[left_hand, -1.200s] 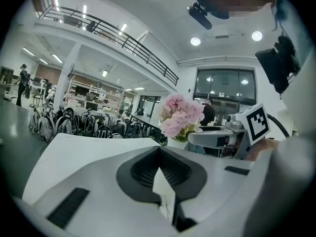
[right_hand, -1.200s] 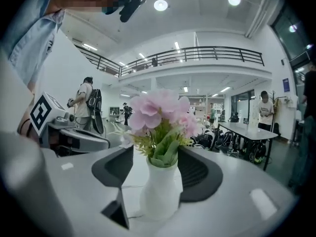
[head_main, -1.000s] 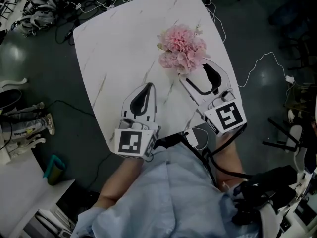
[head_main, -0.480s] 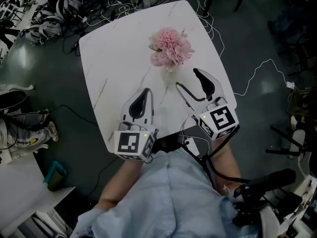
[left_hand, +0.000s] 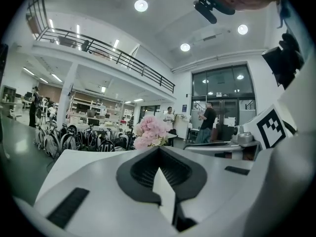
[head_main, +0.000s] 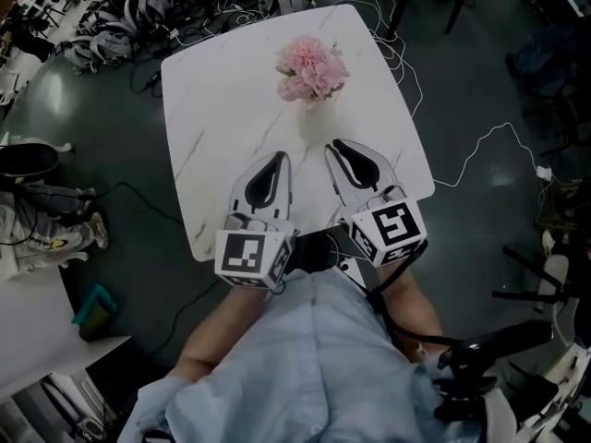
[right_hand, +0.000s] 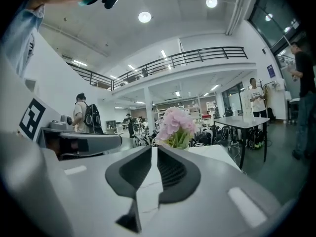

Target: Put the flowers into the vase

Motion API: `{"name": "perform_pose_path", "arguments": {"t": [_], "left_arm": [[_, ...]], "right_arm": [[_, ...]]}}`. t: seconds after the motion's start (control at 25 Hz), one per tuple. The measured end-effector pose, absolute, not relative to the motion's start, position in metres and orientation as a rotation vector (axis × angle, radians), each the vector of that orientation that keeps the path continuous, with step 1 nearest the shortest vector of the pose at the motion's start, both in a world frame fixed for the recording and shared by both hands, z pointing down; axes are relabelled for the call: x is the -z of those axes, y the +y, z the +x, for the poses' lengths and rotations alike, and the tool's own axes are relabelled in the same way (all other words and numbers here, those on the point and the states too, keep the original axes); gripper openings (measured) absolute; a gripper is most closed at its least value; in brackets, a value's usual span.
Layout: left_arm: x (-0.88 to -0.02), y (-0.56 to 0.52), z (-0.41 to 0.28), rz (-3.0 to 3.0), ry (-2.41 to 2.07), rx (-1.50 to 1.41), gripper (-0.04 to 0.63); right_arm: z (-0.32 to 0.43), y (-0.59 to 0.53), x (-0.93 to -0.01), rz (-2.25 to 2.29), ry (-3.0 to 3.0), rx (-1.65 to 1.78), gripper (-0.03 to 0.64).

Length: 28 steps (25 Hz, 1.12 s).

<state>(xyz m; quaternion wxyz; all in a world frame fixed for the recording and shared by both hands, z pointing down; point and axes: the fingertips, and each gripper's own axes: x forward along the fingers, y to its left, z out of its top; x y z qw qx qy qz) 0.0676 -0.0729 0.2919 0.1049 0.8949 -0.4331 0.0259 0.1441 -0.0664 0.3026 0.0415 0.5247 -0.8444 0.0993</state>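
Note:
A bunch of pink flowers (head_main: 311, 67) stands upright at the far side of the white marble table (head_main: 222, 90); the vase under the blooms is mostly hidden. The same flowers (left_hand: 152, 131) show ahead in the left gripper view and, as pink flowers (right_hand: 175, 125), in the right gripper view. My left gripper (head_main: 277, 158) hovers over the table's near half, shut and empty. Beside it, my right gripper (head_main: 334, 146) has just been closing. Its jaws stand together with only a thin slit and nothing between them. Both grippers are well short of the flowers.
Cables and piled gear (head_main: 111, 17) lie on the floor beyond the table's far left corner. A white cable (head_main: 480, 146) trails off the right edge. A teal bottle (head_main: 92, 307) stands on the floor at left. Another table (right_hand: 242, 122) and people (left_hand: 207, 122) are in the background.
Both grippers have drawn back from the flowers toward the table's near edge. The right gripper's jaws went from wide open to closed together. The left stayed shut.

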Motion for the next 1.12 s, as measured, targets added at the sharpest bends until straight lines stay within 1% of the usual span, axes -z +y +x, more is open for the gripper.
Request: {"name": "perform_pose_path", "arguments": {"t": [0.08, 0.16, 0.6, 1.12], "left_arm": [[-0.284, -0.07, 0.067, 2.637, -1.295, -0.051, 0.005], [-0.277, -0.065, 0.066, 2.638, -1.306, -0.032, 0.005], [-0.265, -0.046, 0.067, 2.647, -1.341, 0.002, 0.005], [-0.254, -0.049, 0.061, 2.664, -1.37, -0.006, 0.005]], "right_arm": [[0.141, -0.061, -0.296, 1.611, -2.597, -0.294, 0.014], [0.138, -0.056, -0.291, 1.616, -2.599, -0.286, 0.003], [0.145, -0.039, -0.281, 1.662, -2.582, -0.263, 0.0], [0.137, -0.044, -0.271, 1.658, -2.617, -0.278, 0.0]]}}
